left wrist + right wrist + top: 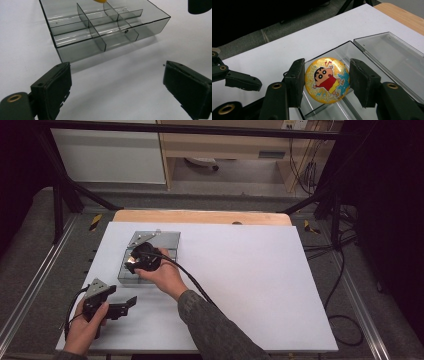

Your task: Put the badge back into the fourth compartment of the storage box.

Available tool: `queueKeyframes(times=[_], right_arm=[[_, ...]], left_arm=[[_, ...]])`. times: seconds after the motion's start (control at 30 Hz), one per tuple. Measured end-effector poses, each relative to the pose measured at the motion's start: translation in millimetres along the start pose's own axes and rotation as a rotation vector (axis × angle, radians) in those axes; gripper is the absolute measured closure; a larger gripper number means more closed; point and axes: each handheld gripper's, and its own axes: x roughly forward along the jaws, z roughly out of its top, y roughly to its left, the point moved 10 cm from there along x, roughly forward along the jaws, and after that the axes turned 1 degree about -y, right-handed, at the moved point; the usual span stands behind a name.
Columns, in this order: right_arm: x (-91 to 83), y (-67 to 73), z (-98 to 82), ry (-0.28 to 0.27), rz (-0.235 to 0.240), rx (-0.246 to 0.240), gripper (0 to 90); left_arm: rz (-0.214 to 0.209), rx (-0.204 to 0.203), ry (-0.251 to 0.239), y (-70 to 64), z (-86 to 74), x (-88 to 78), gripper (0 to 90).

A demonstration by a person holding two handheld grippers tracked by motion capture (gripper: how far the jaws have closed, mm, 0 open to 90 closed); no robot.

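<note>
A round yellow badge with a cartoon boy in red sits between the jaws of my right gripper, which is shut on its edges. It hangs tilted over a clear grey divided box, at the box's near-left compartments. In the left gripper view the badge peeks in at the top, above the box. My left gripper stands open and holds nothing, low over the white table in front of the box. From above, the left gripper is at the front left.
The box's clear lid lies open behind it. The white board is bare to the right of the box. A wooden strip runs along its far edge. A metal frame and cables surround the table.
</note>
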Motion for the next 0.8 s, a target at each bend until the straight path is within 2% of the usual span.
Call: queueKeyframes(times=[0.17,0.4,0.57,0.8], right_arm=[[-3.3,-4.0,1.1,-0.004,-0.007,0.002,47.7],[1.9,0.0,-2.7,0.012,0.003,-0.002,47.6],[3.6,0.1,-5.5,0.030,-0.001,-0.023,47.6],[6.1,1.9,-7.4,0.037,0.006,-0.011,47.6]], left_arm=[[0.002,0.000,0.001,0.6,-0.1,0.0,8.4],[0.000,0.002,0.000,0.3,0.0,0.0,8.5],[-0.003,0.003,-0.002,-0.1,0.1,-0.2,8.3],[-0.002,0.005,0.001,0.2,-0.3,-0.6,8.4]])
